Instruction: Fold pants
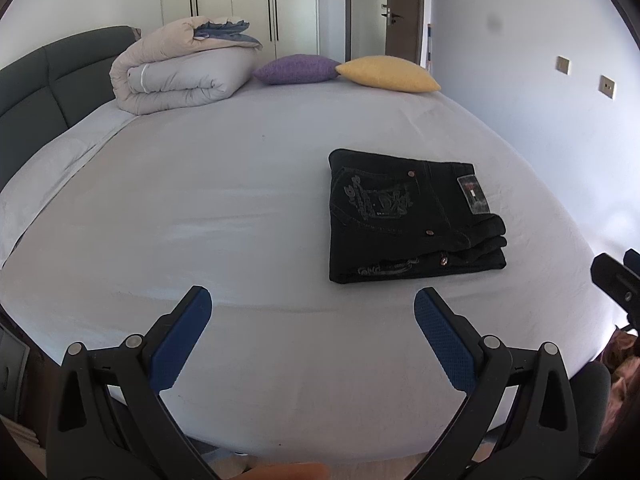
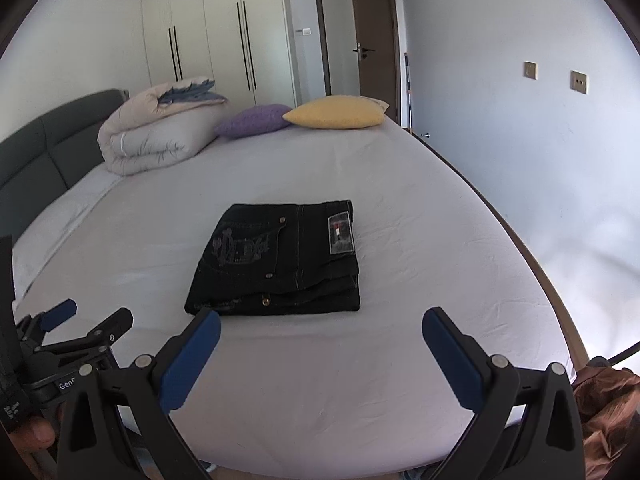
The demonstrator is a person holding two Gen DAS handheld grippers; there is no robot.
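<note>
Lying on bed: black pants (image 2: 280, 260) are sitting folded into a compact rectangular stack on the pale sheet of the bed (image 2: 400, 380), waistband label facing up, nothing touching them.
Left gripper: left gripper (image 1: 312, 320) is hovering over the near edge of the bed, its blue-padded jaws spread wide and gripping nothing.
Right gripper: right gripper (image 2: 320, 344) is hanging likewise with jaws spread wide and nothing between them.
Key relation: pants are lying ahead and to the right of the left tool, well apart from it, but almost straight ahead of the right tool, with the stack's near edge just beyond its left fingertip; the right hand is looking the nearer.
Long axis: the stack is running roughly across both views, folded edge to the left, layered waistband end to the right.
Progress: folding is appearing complete, judging by the tidy stack.
Background: rolled duvet (image 2: 160, 132), purple cushion (image 2: 252, 120) and yellow cushion (image 2: 336, 112) are resting at the far end.
</note>
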